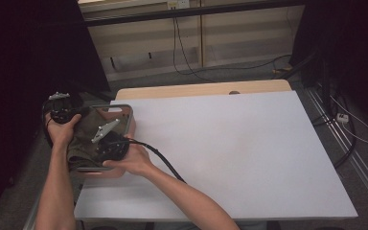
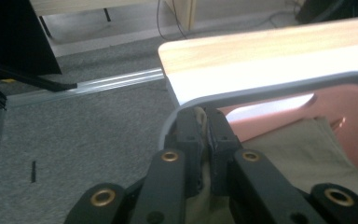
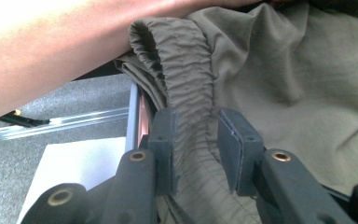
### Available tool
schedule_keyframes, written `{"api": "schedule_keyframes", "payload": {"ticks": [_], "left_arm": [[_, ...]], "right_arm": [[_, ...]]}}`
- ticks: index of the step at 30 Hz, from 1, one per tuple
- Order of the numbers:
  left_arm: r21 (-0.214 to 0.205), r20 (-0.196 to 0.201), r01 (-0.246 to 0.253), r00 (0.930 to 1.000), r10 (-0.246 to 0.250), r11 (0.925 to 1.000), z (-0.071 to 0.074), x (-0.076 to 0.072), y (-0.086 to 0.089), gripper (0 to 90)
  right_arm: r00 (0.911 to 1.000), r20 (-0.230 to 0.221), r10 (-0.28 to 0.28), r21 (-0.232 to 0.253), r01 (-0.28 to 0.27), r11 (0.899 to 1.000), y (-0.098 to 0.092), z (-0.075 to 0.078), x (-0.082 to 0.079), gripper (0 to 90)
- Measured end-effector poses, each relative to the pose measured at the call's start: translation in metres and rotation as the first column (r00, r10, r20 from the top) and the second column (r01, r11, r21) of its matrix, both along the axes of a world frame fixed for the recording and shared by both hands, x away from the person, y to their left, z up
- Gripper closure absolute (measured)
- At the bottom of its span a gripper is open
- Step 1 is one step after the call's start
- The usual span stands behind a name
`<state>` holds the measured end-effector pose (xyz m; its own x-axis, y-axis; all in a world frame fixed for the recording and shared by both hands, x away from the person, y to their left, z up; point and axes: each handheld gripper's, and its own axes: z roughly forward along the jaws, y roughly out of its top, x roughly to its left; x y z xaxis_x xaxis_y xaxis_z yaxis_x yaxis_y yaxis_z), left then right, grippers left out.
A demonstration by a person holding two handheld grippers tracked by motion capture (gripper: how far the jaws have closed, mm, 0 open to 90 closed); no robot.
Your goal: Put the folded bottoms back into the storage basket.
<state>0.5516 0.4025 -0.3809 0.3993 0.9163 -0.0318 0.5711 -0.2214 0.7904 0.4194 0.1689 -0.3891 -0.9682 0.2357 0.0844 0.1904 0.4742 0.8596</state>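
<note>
An olive-green garment [image 1: 84,141] lies bunched in a pink basket with a grey rim [image 1: 120,107] at the table's left edge. My left gripper [image 2: 204,130] is shut on a fold of the garment [image 2: 298,154] just inside the basket's rim [image 2: 270,88]. From above, the left gripper [image 1: 66,114] sits at the basket's far left corner. My right gripper [image 3: 196,135] stands over the basket's near part, its jaws apart, with the garment's gathered elastic waistband [image 3: 186,79] running between the pads [image 3: 165,140] without being pinched. A forearm [image 3: 51,51] crosses behind it.
The basket overhangs the left side of a white board [image 1: 230,143] laid on a wooden table [image 1: 201,88]. Grey carpet [image 2: 74,140] and a metal floor rail [image 2: 102,84] lie below. A black cable [image 1: 165,163] trails from the right gripper over the board.
</note>
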Motion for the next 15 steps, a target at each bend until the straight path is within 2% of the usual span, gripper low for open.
{"api": "schedule_keyframes", "payload": {"ticks": [2,4,6,8,11,13,15], "left_arm": [[0.015,-0.007,0.005,1.0,-0.005,0.9999,0.001,0.001,-0.002,86.2],[0.001,-0.008,0.01,0.9999,-0.01,0.9999,0.001,0.002,0.0,84.2],[-0.032,-0.01,0.005,0.9999,-0.005,0.9995,0.002,0.0,0.003,74.3],[-0.07,0.007,0.011,0.9999,-0.011,0.9975,0.005,-0.004,0.009,72.5],[-0.122,0.033,0.0,0.9995,0.004,0.9925,0.01,-0.012,0.019,64.4],[-0.141,0.041,-0.009,0.999,0.015,0.99,0.012,-0.019,0.026,63.8],[-0.136,0.034,-0.034,0.9987,0.039,0.9901,0.013,-0.026,0.033,56.3]], "right_arm": [[1.0,-0.002,-0.003,0.005,0.003,1.0,-0.002,0.001,0.0,67.5],[1.0,0.003,-0.002,0.009,0.002,1.0,-0.003,0.002,0.0,67.3],[1.0,0.007,-0.002,0.009,0.002,1.0,-0.004,0.002,-0.001,66.7],[1.0,0.004,-0.002,0.014,0.002,1.0,-0.006,0.003,-0.001,66.3],[1.0,0.006,-0.007,0.018,0.007,1.0,-0.008,0.002,-0.002,64.7],[1.0,0.007,-0.007,0.023,0.007,1.0,-0.011,0.001,-0.003,61.4],[1.0,0.004,-0.008,0.039,0.008,0.999,-0.014,0.0,-0.004,58.2]]}}
